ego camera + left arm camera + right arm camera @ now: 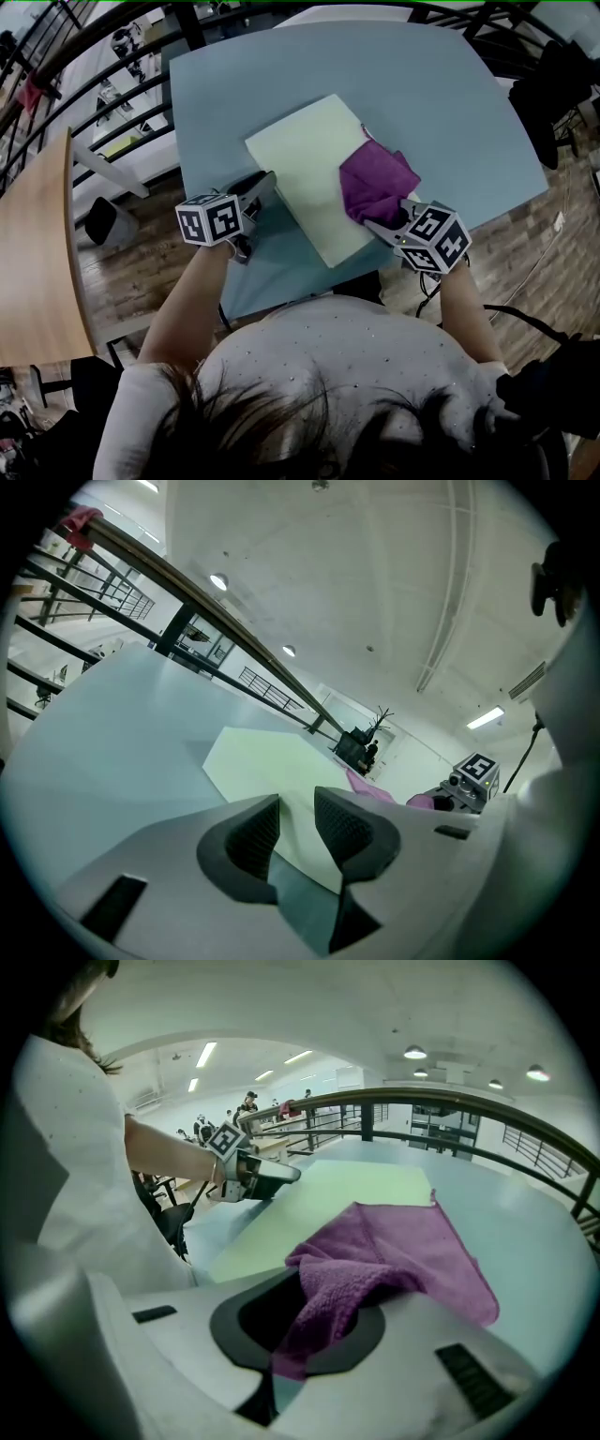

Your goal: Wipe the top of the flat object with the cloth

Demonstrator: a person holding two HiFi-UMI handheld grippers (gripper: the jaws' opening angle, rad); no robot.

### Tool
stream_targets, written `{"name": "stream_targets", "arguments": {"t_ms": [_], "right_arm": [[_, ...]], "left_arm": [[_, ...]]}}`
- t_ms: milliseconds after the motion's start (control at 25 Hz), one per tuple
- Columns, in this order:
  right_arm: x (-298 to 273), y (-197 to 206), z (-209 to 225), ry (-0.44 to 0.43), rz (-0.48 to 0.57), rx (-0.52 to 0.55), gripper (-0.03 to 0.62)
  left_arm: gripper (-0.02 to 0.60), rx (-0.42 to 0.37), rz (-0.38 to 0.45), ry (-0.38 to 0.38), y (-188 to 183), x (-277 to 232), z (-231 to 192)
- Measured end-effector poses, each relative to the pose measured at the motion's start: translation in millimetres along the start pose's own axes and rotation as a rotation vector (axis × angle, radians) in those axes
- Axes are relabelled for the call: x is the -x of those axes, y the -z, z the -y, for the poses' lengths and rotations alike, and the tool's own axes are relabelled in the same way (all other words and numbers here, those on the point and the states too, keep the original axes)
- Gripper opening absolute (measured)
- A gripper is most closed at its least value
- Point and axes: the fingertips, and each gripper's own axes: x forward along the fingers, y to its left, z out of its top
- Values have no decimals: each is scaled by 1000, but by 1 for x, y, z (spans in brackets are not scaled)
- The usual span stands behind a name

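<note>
A flat pale yellow-green board (305, 159) lies at an angle on the blue-grey table (441, 112). A purple cloth (375, 180) is bunched on the board's right part. My right gripper (377, 225) is shut on the cloth's near end, and in the right gripper view the cloth (394, 1241) spills out of the jaws onto the board (328, 1194). My left gripper (269, 181) rests at the board's left edge. Its jaws stand a little apart with nothing pinched. Through that gap in the left gripper view (298, 808) I see the board's edge (262, 761) and table.
A wooden tabletop (37, 262) stands to the left across a gap of plank floor. A dark railing (103, 84) runs behind the table. The table's near edge (281, 305) is close to the person's body. Dark things (553, 94) stand at the far right.
</note>
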Motion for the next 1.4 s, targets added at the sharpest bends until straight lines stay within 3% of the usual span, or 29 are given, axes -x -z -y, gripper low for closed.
{"name": "stream_targets", "arguments": {"t_ms": [360, 760, 1000, 1120, 1240, 1400], "right_arm": [[27, 20, 61, 84, -18, -70, 18], [36, 22, 90, 135, 8, -118, 17], [56, -95, 22, 13, 243, 64, 17], [46, -124, -26, -91, 285, 133, 17], [14, -114, -70, -209, 234, 150, 17], [-29, -63, -102, -282, 77, 107, 17]], "left_arm": [[118, 4, 4, -5, -1, -2, 0], [118, 2, 15, -14, 2, 1, -7], [118, 5, 14, -21, -2, -1, -5], [118, 13, 12, -13, -1, -1, -5], [119, 5, 13, -17, -2, -1, -5], [119, 8, 9, -12, -1, 0, -6]]}}
